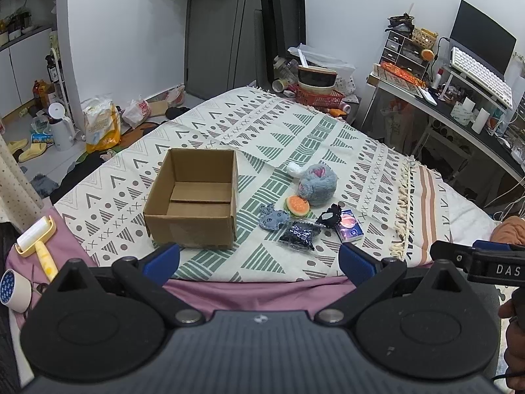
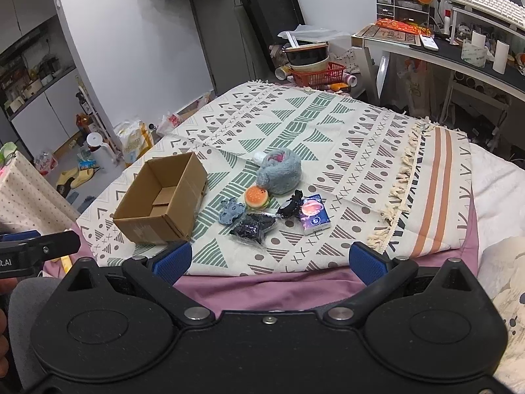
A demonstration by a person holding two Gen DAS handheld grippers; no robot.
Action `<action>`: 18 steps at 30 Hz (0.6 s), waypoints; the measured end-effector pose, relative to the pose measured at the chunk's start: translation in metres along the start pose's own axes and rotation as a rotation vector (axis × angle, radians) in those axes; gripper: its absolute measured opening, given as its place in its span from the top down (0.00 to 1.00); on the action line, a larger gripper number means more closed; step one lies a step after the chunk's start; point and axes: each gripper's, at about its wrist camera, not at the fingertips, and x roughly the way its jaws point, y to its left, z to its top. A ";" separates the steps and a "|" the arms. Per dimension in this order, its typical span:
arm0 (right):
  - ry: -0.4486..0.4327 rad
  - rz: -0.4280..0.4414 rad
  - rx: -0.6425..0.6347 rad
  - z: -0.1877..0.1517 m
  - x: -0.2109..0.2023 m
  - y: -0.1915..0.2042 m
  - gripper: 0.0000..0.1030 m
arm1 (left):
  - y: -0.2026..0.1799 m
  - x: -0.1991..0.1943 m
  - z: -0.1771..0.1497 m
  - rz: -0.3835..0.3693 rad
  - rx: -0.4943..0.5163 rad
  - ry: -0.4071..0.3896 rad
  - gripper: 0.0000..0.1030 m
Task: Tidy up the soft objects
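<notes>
Patterned blanket [image 1: 295,131] covered bed. Cardboard box [image 1: 193,197] sat open, empty, left of toys. Grey plush [image 1: 316,182] lay right of box; burger [image 1: 297,206], blue toy [image 1: 273,219], black packet [image 1: 299,234], black toy [image 1: 329,216], tissue pack [image 1: 350,229] clustered just before it. Left gripper [image 1: 259,261] and right gripper [image 2: 268,261] hovered near blanket edge, jaws wide apart, holding nothing.
</notes>
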 end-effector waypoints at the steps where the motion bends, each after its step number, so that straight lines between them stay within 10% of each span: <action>1: 0.001 0.002 0.001 0.000 0.001 0.000 0.00 | 0.000 0.000 0.000 0.001 0.000 0.000 0.01; 18: 0.013 0.027 0.012 0.005 0.022 -0.019 0.00 | -0.024 0.023 0.005 -0.018 0.003 -0.023 0.01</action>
